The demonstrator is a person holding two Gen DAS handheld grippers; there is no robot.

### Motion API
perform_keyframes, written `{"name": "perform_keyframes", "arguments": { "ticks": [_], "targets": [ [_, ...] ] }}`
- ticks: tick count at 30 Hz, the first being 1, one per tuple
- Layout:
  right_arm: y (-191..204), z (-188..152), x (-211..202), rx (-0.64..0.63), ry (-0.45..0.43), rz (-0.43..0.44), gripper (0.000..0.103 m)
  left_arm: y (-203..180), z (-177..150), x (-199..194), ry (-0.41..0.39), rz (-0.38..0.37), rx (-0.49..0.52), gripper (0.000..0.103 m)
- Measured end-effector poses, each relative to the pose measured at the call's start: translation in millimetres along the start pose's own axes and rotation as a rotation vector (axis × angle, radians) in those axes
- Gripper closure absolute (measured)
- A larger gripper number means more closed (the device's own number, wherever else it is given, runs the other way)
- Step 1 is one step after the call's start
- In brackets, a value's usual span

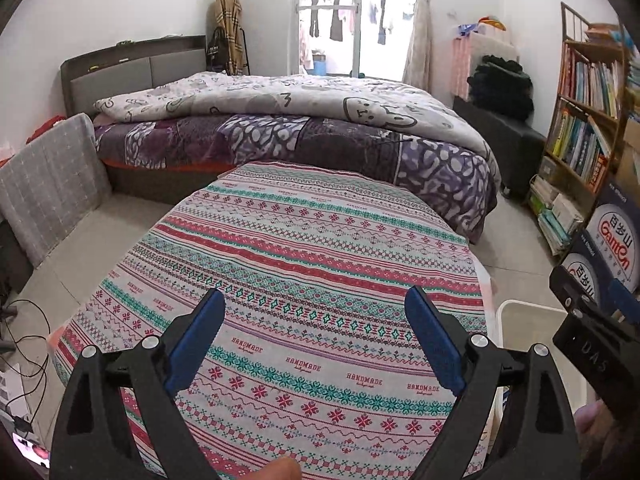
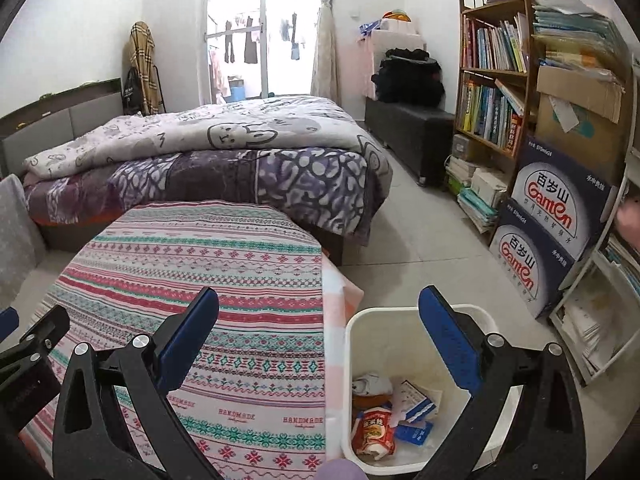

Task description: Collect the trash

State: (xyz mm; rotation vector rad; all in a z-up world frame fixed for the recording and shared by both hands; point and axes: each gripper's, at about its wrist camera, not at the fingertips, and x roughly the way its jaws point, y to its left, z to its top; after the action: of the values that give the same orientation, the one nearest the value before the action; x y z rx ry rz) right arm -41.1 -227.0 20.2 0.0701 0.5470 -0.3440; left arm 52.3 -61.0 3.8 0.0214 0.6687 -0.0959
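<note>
A white trash bin (image 2: 360, 332) stands on the floor to the right of the table; its rim also shows in the left wrist view (image 1: 528, 310). Inside lie a red snack wrapper (image 2: 373, 430), a crumpled white paper (image 2: 370, 383) and blue-and-white packets (image 2: 418, 404). My right gripper (image 2: 320, 312) is open and empty, with its jaws wide, above the table's right edge and the bin. My left gripper (image 1: 316, 312) is open and empty above the patterned tablecloth (image 1: 312, 248). The right gripper's body (image 1: 592, 332) shows at the right of the left wrist view.
A bed (image 2: 208, 160) with a purple quilt stands behind the table. A bookshelf (image 2: 496, 80) and stacked Ganten boxes (image 2: 556, 208) line the right wall. A grey cushion (image 1: 48, 180) and cables (image 1: 28, 340) lie on the left floor.
</note>
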Motion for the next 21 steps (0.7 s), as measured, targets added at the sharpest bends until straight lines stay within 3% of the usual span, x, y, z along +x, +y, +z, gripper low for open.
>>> {"name": "perform_keyframes", "arguments": {
  "ticks": [21],
  "targets": [
    [4.9, -8.9, 4.7, -0.024, 0.04, 0.036, 0.007, -6.3, -0.7, 10.1, 0.039, 0.011, 0.014, 0.014]
  ]
}}
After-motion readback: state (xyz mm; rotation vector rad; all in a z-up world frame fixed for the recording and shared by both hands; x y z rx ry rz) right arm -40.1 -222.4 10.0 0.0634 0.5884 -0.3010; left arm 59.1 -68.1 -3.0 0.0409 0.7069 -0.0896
